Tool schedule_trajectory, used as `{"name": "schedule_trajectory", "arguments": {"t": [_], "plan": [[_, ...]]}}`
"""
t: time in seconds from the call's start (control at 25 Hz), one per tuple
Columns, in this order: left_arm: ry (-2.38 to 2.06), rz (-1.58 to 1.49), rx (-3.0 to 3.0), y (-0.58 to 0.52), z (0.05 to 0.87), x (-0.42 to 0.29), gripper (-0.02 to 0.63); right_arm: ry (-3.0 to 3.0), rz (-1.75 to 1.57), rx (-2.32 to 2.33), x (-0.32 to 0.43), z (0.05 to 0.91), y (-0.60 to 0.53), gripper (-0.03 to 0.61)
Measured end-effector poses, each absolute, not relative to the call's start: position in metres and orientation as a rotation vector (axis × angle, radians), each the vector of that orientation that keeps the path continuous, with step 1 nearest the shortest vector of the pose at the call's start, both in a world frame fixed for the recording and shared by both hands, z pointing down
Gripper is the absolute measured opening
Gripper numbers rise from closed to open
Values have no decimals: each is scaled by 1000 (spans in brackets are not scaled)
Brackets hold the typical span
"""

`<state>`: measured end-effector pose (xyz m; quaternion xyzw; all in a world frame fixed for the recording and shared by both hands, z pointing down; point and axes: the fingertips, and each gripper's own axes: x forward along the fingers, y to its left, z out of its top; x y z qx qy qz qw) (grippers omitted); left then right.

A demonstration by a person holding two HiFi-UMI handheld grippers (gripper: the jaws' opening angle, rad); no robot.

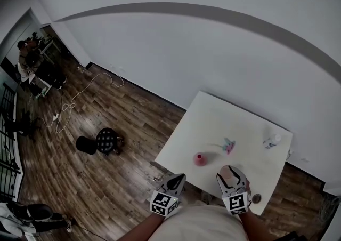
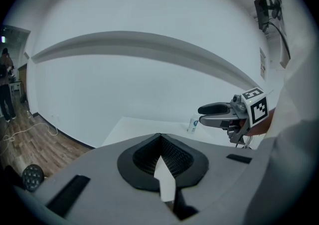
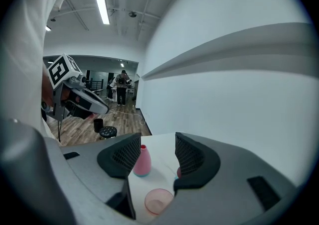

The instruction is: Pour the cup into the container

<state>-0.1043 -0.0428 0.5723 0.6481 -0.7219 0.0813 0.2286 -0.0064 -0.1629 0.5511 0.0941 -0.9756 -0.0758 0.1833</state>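
Left tongs [image 2: 160,142] are shut on nothing, parked off the white square surface [image 1: 213,117], likely spare; right tongs [image 3: 157,153], part-open and empty, aim at the translucent pink cup [image 3: 158,200], seemingly for a grasp; the pink bottle-shaped container [image 3: 142,162] stands beyond.

My grey plastic left claw [image 1: 176,180] and right claw [image 1: 229,173] have black ribbed pads [image 3: 124,155] and black-and-white marker cubes [image 1: 163,203]; my top [image 1: 200,227] is white.
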Motion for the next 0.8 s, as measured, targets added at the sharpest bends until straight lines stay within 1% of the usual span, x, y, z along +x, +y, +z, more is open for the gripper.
{"name": "schedule_trajectory", "arguments": {"t": [0.48, 0.8], "plan": [[-1788, 277, 1990, -28, 562, -147, 11, -2724, -194, 446, -56, 536, -127, 221], [-1667, 292, 2102, -31, 568, -164, 11, -2688, -185, 577, -67, 540, -118, 221]]}}
